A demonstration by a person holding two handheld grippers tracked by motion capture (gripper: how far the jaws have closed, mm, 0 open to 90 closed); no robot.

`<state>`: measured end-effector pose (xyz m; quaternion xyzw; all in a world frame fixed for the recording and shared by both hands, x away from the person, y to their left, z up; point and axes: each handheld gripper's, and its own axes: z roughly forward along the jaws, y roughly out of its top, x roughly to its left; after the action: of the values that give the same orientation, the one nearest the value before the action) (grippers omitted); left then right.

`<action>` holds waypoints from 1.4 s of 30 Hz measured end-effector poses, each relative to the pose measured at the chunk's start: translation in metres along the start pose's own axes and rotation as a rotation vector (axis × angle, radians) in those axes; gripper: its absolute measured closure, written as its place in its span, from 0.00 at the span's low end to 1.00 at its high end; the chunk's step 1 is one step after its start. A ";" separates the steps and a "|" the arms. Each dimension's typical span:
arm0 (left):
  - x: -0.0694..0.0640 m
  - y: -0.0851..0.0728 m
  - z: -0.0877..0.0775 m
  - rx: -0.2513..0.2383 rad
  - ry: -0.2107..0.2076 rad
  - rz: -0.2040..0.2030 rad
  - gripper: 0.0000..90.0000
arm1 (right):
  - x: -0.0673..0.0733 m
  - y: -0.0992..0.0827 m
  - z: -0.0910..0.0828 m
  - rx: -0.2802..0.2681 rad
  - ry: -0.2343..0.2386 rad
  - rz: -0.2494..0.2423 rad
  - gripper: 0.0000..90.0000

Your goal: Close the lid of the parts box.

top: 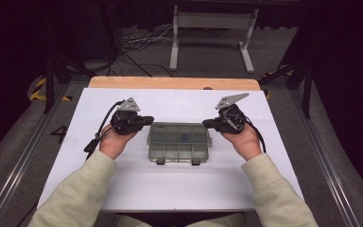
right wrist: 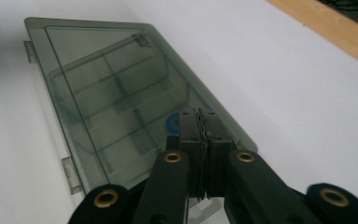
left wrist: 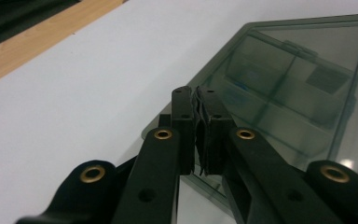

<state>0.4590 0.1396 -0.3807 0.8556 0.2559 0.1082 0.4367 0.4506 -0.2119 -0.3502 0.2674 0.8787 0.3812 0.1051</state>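
- Two tongs, both mine, flank one smoky translucent plastic compartment box [top: 178,141], which lies flat with its lid down near the middle of the white-topped desk [top: 137,189].
- My left tongs [top: 147,120] sit at the box's far-left corner, jaws pressed together on nothing, tips over the lid's corner in the left gripper view [left wrist: 195,100].
- My right tongs [top: 207,124] sit at the far-right corner, jaws likewise closed and empty [right wrist: 199,122].
- The box's long axis runs left to right, parallel to the desk's near edge; its two small latches [top: 160,161] face me.
- Both hands are about equally near, so the box lies inward between them; I judge either must open before gripping.
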 end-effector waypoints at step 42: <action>-0.031 -0.005 0.012 0.229 -0.150 0.139 0.99 | 0.026 -0.013 0.020 0.279 0.094 -0.047 0.98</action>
<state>0.4362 0.1176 -0.3905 0.9212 0.1733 0.0442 0.3456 0.4313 -0.1932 -0.3728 0.2408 0.9331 0.2647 0.0344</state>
